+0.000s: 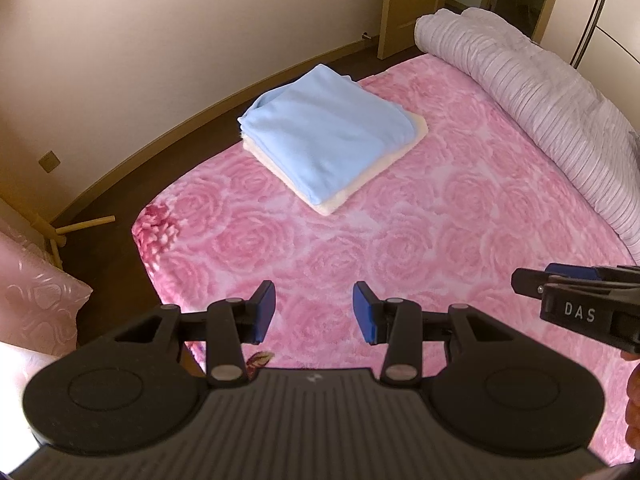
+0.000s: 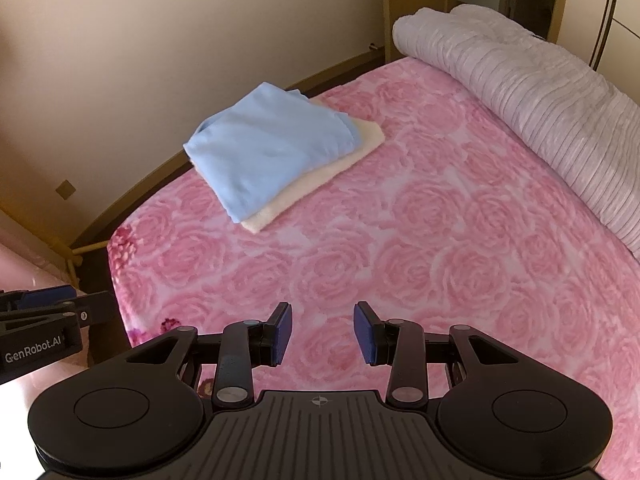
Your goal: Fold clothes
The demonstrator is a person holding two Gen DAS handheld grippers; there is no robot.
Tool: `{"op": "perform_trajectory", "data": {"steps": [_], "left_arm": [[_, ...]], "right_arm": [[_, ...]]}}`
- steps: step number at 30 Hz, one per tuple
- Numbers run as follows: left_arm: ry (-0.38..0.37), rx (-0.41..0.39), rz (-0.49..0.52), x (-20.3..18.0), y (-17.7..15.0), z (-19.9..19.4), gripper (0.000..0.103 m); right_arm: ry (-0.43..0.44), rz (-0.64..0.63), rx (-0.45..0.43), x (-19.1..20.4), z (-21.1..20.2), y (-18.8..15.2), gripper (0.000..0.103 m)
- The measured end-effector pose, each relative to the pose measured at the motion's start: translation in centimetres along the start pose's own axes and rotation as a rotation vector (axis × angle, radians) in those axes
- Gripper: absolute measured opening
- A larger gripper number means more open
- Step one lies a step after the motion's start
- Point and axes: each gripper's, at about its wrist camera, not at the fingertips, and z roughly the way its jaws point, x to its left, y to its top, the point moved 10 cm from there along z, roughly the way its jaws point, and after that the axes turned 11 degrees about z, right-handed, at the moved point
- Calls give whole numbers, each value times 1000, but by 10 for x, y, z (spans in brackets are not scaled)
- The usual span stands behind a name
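Clothes in a folded pile: light-blue garment (image 1: 326, 132) on top, cream garment (image 1: 340, 184) underneath, edges of the cream one showing past the blue at the near and right sides. Lying flat on the pink rose-patterned bedspread (image 1: 420, 240), toward the far left part of the bed, at about 12 o'clock from the left gripper (image 1: 314, 312) and about 11 o'clock from the right gripper (image 2: 322, 330). Long axis diagonal in the left wrist view, running from roughly 11 o'clock down to 5 o'clock, one corner pointing toward the cameras. Well apart from both grippers, touched by neither.

Left gripper held over the near edge of the bed, blue pads spread wide, nothing between them. Right gripper likewise spread apart and empty, over the bedspread; seen also at 3 o'clock in the left wrist view, side-on.

Surface soft and plush, mostly bare apart from the pile. Rolled, ribbed lilac quilt (image 1: 540, 104) along the right edge of the bed, from about 1 o'clock round to 3 o'clock. Beige wall (image 1: 160, 40) beyond the bed at 10 to 12 o'clock, wooden skirting along its foot, dark floor (image 1: 112, 248) between wall and bed. Pink patterned pillow (image 1: 36, 300) at 9 o'clock. Wooden door frame (image 1: 400, 8) at 1 o'clock.
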Motion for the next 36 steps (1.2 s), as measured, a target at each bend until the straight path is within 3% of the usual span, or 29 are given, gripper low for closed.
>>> {"op": "perform_trajectory", "data": {"steps": [36], "left_arm": [[-35,-3,-39,30,41,56,38]], "right_arm": [[0,-5,62,28,66,39,38]]}}
